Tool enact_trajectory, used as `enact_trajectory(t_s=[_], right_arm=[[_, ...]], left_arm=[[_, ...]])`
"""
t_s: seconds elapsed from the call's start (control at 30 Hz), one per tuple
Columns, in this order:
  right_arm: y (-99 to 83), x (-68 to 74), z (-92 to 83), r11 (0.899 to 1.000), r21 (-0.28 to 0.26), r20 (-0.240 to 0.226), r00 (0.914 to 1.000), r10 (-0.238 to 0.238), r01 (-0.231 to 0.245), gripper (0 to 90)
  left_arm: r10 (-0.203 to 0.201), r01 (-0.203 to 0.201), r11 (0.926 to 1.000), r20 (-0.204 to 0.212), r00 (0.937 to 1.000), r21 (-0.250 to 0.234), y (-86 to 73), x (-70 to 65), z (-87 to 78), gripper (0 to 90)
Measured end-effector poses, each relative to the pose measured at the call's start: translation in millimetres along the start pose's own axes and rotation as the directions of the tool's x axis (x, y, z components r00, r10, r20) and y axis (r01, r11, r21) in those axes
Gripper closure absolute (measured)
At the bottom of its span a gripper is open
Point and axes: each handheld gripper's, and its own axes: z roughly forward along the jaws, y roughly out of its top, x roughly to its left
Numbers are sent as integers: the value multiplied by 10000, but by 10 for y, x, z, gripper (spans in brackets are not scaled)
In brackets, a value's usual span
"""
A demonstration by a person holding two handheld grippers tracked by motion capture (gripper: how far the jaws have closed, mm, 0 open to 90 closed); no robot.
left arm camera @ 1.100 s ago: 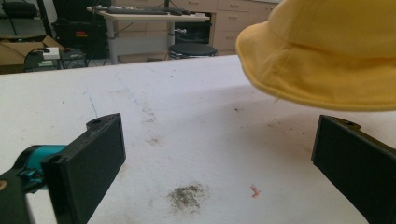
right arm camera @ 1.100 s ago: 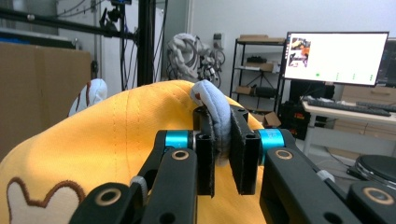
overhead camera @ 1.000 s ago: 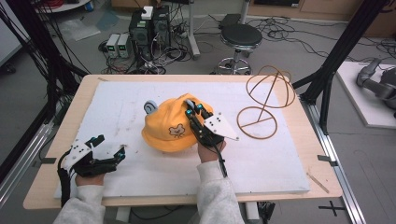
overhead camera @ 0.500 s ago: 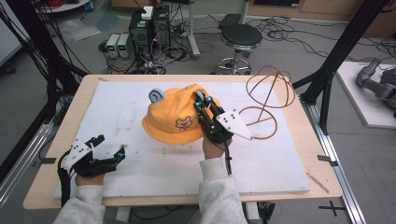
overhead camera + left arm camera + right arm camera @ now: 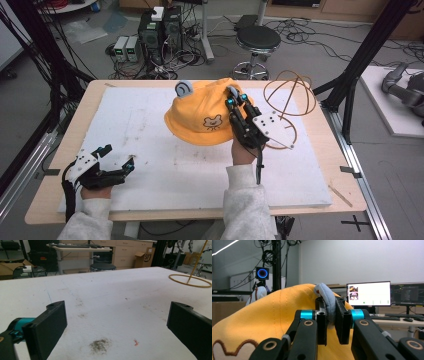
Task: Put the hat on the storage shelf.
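The yellow hat (image 5: 200, 117) hangs lifted above the white board (image 5: 150, 130), just left of the wire stand (image 5: 290, 102), which I take as the landmark. The right gripper (image 5: 233, 100) holds the hat from the side nearest the stand; in the right gripper view its two jaws are pressed together on a grey-blue ear (image 5: 326, 302) sewn to the hat's crown, the padded cloth squeezed flat between them. A second grey ear (image 5: 183, 89) stands up on the hat's far-left side, farther from the stand. The hat's brim droops toward the board, and a small bear face (image 5: 212, 121) shows on the side that faces the person. The gripper's grey plate (image 5: 272, 129) overlaps the stand's base ring in the high view; whether they touch I cannot tell. The left gripper (image 5: 116, 159) rests well apart from the stand, at the board's near-left corner, with its jaws wide apart and nothing between them; in the left gripper view they frame bare board with a dark smudge (image 5: 100, 345) and a small red fleck (image 5: 135, 342), and the stand's ring (image 5: 190, 280) lies far off at the upper right. A black stool (image 5: 257, 40) stands on the floor behind the table (image 5: 350, 195), beyond the stand.
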Motion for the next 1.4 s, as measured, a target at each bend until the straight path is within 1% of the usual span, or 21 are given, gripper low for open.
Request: enact_trajectory(t_s=[0.13, 0.23, 0.4, 0.73, 0.77, 0.87, 1.0, 1.07, 1.27, 1.33, 1.4], right_arm=[[81, -70, -45, 9999, -157, 288, 9996, -4, 9, 824], [138, -136, -72, 9996, -261, 457, 9989, -120, 132, 824], [237, -251, -113, 9985, -518, 756, 9970, -148, 188, 824], [438, -525, -196, 9955, -892, 1519, 9882, -184, 322, 823], [472, -570, -204, 9947, -951, 1636, 9862, -235, 395, 822], [529, -640, -212, 9933, -1028, 1842, 9823, -327, 524, 822], [600, -756, -224, 9907, -1248, 2103, 9772, -277, 550, 821], [622, -811, -232, 9893, -1349, 2288, 9732, -234, 555, 819], [679, -987, -272, 9859, -1543, 2847, 9584, -177, 641, 818], [690, -1051, -295, 9847, -1598, 3075, 9514, -179, 701, 818], [693, -1108, -318, 9840, -1647, 3222, 9466, -117, 683, 817]], left_arm=[[38, -38, 10000, -7, 10000, 16, -1, -2, 0, 32], [64, -64, 10000, 15, 10000, 0, 0, -4, 1, 32], [94, -94, 10000, 24, 10000, -4, -2, -12, 2, 32], [141, -141, 9999, 6, 9999, 20, -2, -15, 0, 32], [150, -150, 9999, 3, 9999, 10, -2, -16, 0, 32], [164, -164, 9999, -11, 9999, 12, -2, -18, 2, 32], [173, -173, 9999, -20, 9998, 0, -3, -23, 2, 32], [181, -181, 9998, -26, 9998, 10, -3, -21, 3, 32], [164, -164, 9999, -31, 9999, 23, -2, -18, 3, 32], [158, -158, 9999, -27, 9999, 21, -2, -18, 3, 32], [154, -154, 9999, -30, 9999, 17, -2, -19, 3, 32]])
